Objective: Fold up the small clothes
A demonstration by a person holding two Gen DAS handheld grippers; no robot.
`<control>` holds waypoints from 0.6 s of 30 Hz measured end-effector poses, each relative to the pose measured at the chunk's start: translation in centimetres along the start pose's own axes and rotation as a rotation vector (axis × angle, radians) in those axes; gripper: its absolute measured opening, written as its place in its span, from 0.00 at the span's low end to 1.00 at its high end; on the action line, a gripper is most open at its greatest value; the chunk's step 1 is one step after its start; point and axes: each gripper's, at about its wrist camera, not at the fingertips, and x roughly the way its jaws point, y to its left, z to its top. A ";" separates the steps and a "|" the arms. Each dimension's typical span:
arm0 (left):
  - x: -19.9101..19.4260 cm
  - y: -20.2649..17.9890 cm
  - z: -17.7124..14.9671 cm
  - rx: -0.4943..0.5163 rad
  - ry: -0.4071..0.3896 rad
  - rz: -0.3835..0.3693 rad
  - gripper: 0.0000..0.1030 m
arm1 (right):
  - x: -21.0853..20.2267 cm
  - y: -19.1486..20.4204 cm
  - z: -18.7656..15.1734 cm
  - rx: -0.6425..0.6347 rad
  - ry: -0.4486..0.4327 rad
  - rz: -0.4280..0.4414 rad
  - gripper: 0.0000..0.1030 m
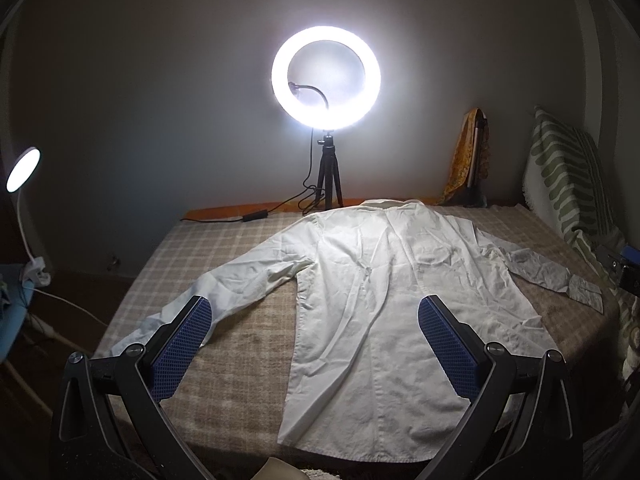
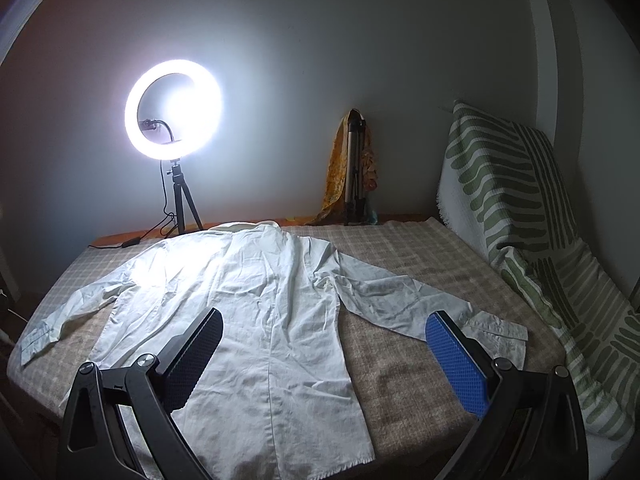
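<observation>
The white shirt (image 1: 384, 280) lies spread back-up on the bed (image 1: 240, 352); it looks light, limp, creased; my left claw (image 1: 316, 344) and right claw (image 2: 326, 356) gape empty; I'd pinch cuffs or hem.

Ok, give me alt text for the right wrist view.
A white shirt lies spread flat, sleeves out, on a checked bedcover, with the open right hand-held gripper above its lower right side. A lit ring light stands behind.

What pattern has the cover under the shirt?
Beige and cream checks on the cover, clearest in the right wrist view.
</observation>
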 end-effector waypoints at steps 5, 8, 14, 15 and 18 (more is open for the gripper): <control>-1.4 -0.8 -0.1 0.014 -0.015 -0.012 1.00 | -1.1 -0.1 0.0 0.006 -0.007 0.006 1.00; -2.1 -1.3 0.0 0.024 -0.029 -0.013 1.00 | -1.8 -0.1 -0.1 0.004 -0.011 0.003 1.00; -2.5 -2.1 -0.2 0.036 -0.040 -0.023 1.00 | -2.0 -0.4 -0.5 0.014 -0.008 0.011 1.00; -2.5 -2.2 -0.1 0.035 -0.042 -0.023 1.00 | -2.0 -0.4 -0.4 0.013 -0.011 0.009 1.00; -2.7 -2.2 0.0 0.027 -0.048 -0.026 1.00 | -1.9 -0.3 -0.3 0.012 -0.016 0.004 1.00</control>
